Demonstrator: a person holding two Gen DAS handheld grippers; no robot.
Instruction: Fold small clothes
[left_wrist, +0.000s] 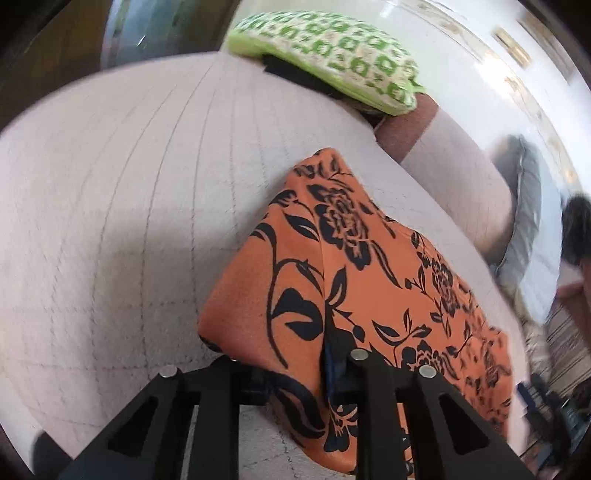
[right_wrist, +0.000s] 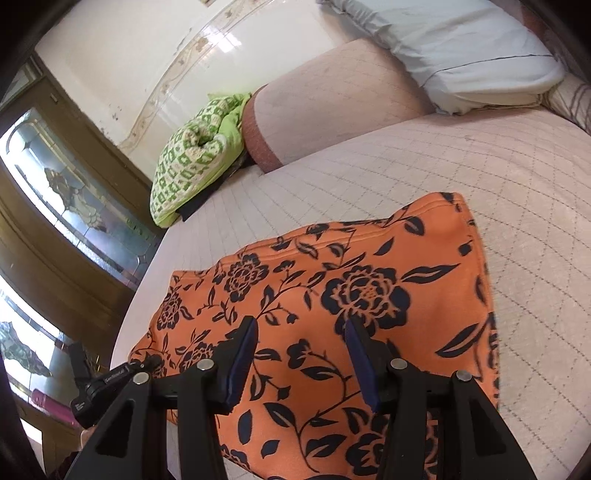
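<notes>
L gripper (left_wrist: 295, 373) grips orange floral garment (left_wrist: 369, 277) near bed (left_wrist: 110, 184) edge. R gripper (right_wrist: 301, 354) w/ fingers apart, hovers over it.

Left gripper (left_wrist: 295, 373) jaws hidden under orange garment (left_wrist: 369, 280); right side blurred.

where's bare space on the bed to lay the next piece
Bare quilt lies on the left gripper side of the orange floral garment, up to the green cushion. Another strip runs between garment and pillow. Crowded under the right gripper.
</notes>
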